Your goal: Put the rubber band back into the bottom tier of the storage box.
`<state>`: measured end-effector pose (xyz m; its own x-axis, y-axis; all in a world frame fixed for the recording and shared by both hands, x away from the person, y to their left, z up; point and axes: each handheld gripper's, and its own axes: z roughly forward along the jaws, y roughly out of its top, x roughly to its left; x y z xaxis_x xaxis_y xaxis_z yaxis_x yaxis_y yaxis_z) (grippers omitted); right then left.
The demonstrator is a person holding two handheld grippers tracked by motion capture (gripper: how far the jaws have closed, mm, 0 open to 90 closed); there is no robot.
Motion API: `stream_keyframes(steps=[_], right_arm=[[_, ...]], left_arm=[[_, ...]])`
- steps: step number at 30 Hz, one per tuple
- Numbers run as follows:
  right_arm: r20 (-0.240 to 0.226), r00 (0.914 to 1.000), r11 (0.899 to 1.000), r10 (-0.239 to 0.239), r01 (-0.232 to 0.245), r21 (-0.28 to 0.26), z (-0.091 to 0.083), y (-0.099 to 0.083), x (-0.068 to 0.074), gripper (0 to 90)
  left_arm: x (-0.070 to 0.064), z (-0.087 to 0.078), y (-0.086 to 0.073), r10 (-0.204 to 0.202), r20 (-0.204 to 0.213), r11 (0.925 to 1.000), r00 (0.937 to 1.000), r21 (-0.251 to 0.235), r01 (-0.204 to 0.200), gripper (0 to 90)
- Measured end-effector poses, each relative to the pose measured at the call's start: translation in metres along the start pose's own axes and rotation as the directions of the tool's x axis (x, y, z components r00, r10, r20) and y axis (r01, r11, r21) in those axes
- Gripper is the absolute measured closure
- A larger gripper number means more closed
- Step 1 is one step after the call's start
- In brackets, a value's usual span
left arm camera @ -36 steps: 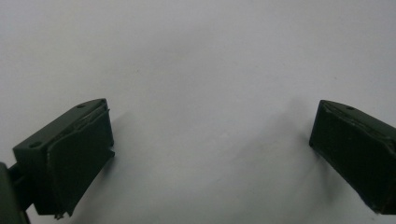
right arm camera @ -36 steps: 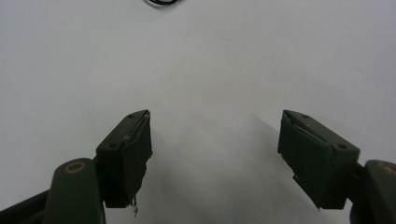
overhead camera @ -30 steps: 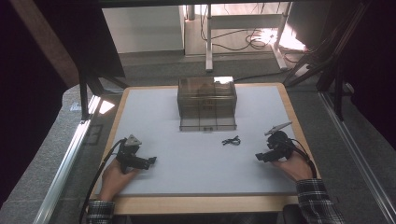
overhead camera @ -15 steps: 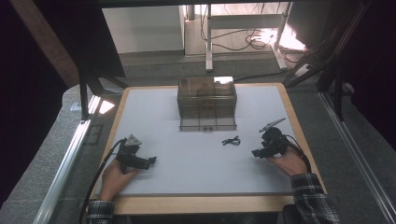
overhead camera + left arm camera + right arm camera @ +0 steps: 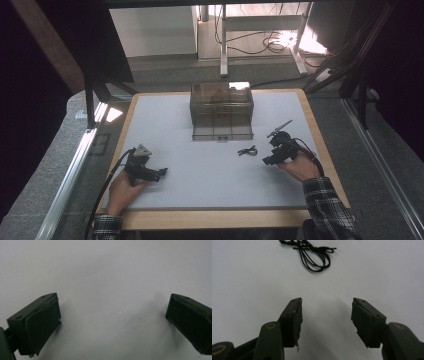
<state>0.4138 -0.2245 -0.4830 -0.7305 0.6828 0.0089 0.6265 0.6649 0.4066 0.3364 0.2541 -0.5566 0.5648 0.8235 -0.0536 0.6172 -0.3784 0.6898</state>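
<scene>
Up close, the right tool (image 5: 325, 307) gapes, jaws apart, at a looped black cord (image 5: 312, 251) lying just ahead; from above the cord (image 5: 248, 150) sits before a clear box (image 5: 221, 111). The left tool (image 5: 112, 315) hangs released over the pale desk (image 5: 200, 180).

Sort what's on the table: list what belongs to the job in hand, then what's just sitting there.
In the job:
- black looped cord, lying just ahead of the right gripper, jaws open
- right gripper, aimed at the cord

Sitting by:
- clear plastic box at the far side of the white table top
- left gripper, jaws open over bare table top
</scene>
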Motion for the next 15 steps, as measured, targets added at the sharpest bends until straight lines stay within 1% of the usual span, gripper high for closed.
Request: stream_keyframes(steps=[3,5,11,15], right_arm=[[0.000,1.0000,1.000,-0.010,0.010,0.006,0.002,0.005,0.001,40.7],[0.000,0.9999,1.000,-0.015,0.015,0.019,0.003,0.009,0.001,40.9],[-0.007,0.9993,0.998,-0.036,0.036,0.051,0.008,0.022,0.004,46.9],[-0.012,0.9991,0.998,-0.040,0.040,0.058,0.012,0.031,0.006,50.4]], left_arm=[[0.000,0.000,0.000,0.000,0.000,1.0000,1.0000,0.000,0.000,0.0],[0.000,0.000,0.000,0.000,0.000,1.0000,1.0000,0.000,0.000,0.0],[0.000,0.000,0.000,0.000,0.000,1.0000,1.0000,0.000,0.000,0.0],[0.000,0.000,0.000,0.000,0.000,1.0000,1.0000,0.000,0.000,0.0]])
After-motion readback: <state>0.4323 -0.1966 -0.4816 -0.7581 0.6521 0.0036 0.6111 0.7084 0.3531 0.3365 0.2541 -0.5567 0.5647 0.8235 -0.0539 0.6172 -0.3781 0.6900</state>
